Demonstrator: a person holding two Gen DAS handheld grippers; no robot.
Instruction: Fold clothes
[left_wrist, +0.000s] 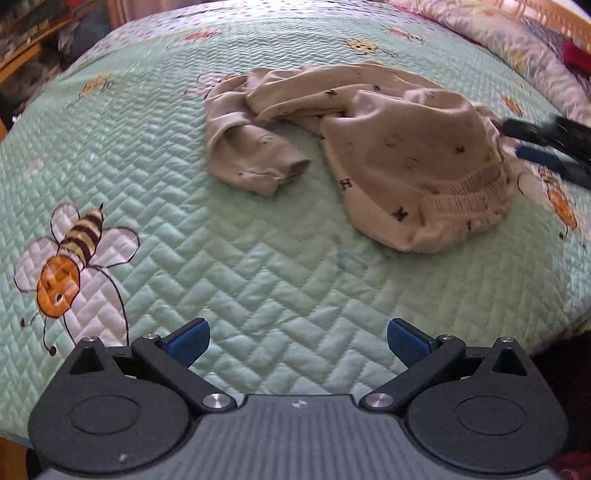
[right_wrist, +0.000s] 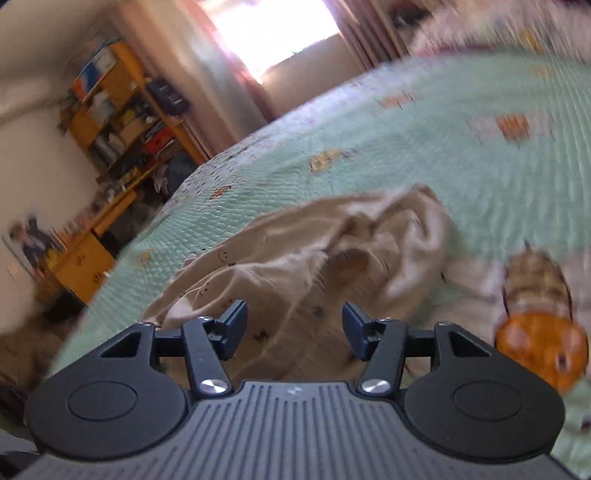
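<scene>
**Beige Trousers Lie Crumpled, Neither Tool Gripping**

Seen in the left wrist view: left gripper (left_wrist: 298, 341) at bottom centre, blue pads spread wide, nothing between them, hanging over bare green bedspread (left_wrist: 258, 266). Embroidered bee (left_wrist: 70, 254) at lower left of that frame. Further right, beige trousers (left_wrist: 406, 158) bunched in the upper middle and right, one cuffed leg (left_wrist: 258, 170) curling toward centre, elastic waistband (left_wrist: 469, 192) turned toward lower right. At the right edge, touching or just beside the waistband end, the right gripper (left_wrist: 543, 147), blurred.

Seen in the right wrist view: wooden shelving (right_wrist: 122, 110) with books at upper left, bright window at top centre, same trousers (right_wrist: 314, 251) filling the middle. Right gripper (right_wrist: 294, 330) at bottom centre, jaws apart, cloth lying beneath and beyond the tips but not pinched.

Judged as the very start of the fold: garment unflattened, nothing lifted. Next move likely calls for closing on the waistband with the right tool, taking a leg cuff or the opposite waistband corner with the left, then pulling both apart to spread the fabric flat before any crease.

Writing: small dark motifs scattered over the fabric, some shaped like the letter H; no brand name or label legible. Spines on the shelf too blurred to read.
</scene>
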